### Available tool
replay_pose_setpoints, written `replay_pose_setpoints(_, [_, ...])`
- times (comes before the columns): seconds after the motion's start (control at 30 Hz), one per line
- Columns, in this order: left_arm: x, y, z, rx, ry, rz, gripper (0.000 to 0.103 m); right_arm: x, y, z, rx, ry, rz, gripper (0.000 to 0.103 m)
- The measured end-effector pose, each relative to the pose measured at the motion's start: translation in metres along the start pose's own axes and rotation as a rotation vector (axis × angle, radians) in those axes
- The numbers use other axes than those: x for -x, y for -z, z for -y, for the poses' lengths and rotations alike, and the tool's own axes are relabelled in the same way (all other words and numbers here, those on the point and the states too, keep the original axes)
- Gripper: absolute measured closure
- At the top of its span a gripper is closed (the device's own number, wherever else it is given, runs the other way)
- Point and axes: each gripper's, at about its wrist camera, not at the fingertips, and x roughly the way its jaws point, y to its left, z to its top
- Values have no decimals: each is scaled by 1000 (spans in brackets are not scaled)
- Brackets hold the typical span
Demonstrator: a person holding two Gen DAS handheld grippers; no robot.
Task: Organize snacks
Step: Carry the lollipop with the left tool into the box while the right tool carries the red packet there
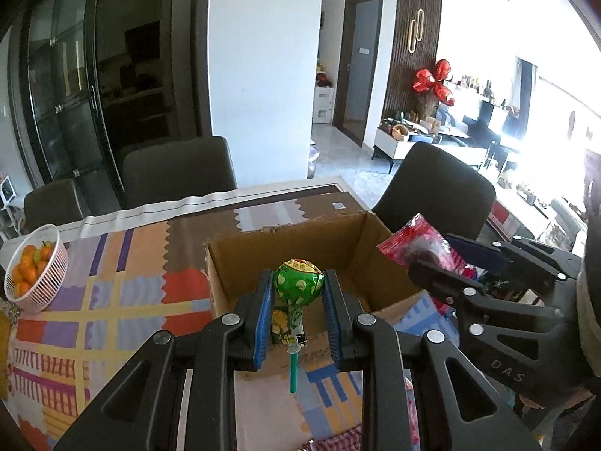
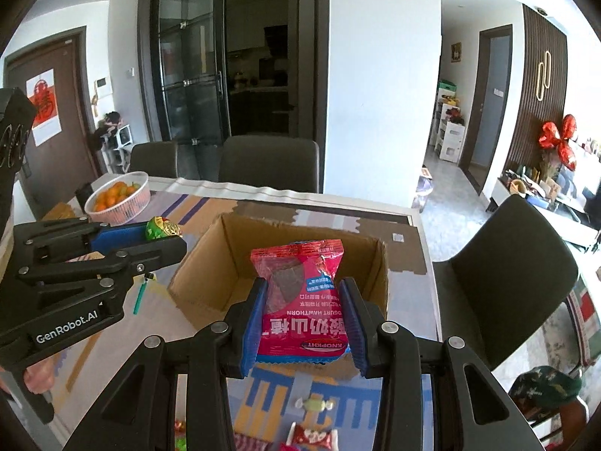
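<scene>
Lollipop point(image 1: 298, 285): green foil head clamped between the blue pads point(image 1: 265, 315) of the left gripper point(image 1: 298, 300); teal stick hanging below the jaws; held above the near wall of the box.
Snack packet point(image 2: 300, 300): red and blue, print upside down, clamped between the pads of the right gripper point(image 2: 302, 317); upper half standing clear of the fingertips, over the near edge of the box.
Cardboard box point(image 1: 285, 240): open-topped, flaps up, inside bare where visible; on the patterned tablecloth point(image 1: 112, 300), straight ahead of both grippers.
Left gripper, state: jaws drawn close together, pinching the lollipop head.
Right gripper, state: jaws part-way apart, pressed on the packet's sides.
Around: white basket of oranges point(image 1: 35, 268) at the far left corner of the table, well apart from the box; dark chairs point(image 1: 180, 173) behind the table and to its right; red foil balloon point(image 1: 434, 82) across the room.
In the way: each gripper blocking its own view of the box's near wall; nothing between the held snacks and the box opening.
Left wrist view only: right gripper from the side, packet poking out toward the box's right corner.
Right wrist view only: small wrapped candies point(image 2: 315, 405) on the cloth below the jaws; left gripper point(image 2: 165, 238) from the side with the lollipop at its tip; fingers point(image 2: 35, 377) gripping its handle.
</scene>
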Motion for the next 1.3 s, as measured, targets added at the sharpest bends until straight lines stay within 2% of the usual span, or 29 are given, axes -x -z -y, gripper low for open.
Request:
replay_pose_setpoints(0.47, [-58,-12,-21,23,-8,-39,77,-50,-12,11,-6,11,-47,63])
replay_pose_setpoints(0.53, [-63,-12,-23,29,-25,-44,70,-58,-11,12,-13,15,-59,62])
replay_pose_setpoints(0.57, [-65,-12,-24,26,-40,-46,56,-61,-11,12,-17,18,-62,62])
replay_pose_setpoints(0.6, [-65,-12,-25,22,-51,-42,50,-64,-11,12,-20,29,-59,56])
replay_pose_setpoints(0.63, [-64,-10,-26,19,-60,-37,50,-66,-11,13,-21,48,-58,48])
replay_pose_setpoints(0.67, [-62,-9,-26,14,-68,-37,50,-67,-11,14,-22,63,-59,46])
replay_pose_setpoints(0.8, [-50,0,-24,2,-83,-30,43,-64,-3,18,-41,82,-72,45])
replay_pose_setpoints(0.9, [-37,8,-18,-6,-92,-17,42,-56,2,17,-58,70,-68,45])
replay_pose_setpoints(1.1, [-5,24,-9,-11,-79,11,35,-21,16,10,-66,81,-7,45])
replay_pose_setpoints(1.3, [25,42,-2,3,-65,37,35,7,26,4,-64,74,31,45])
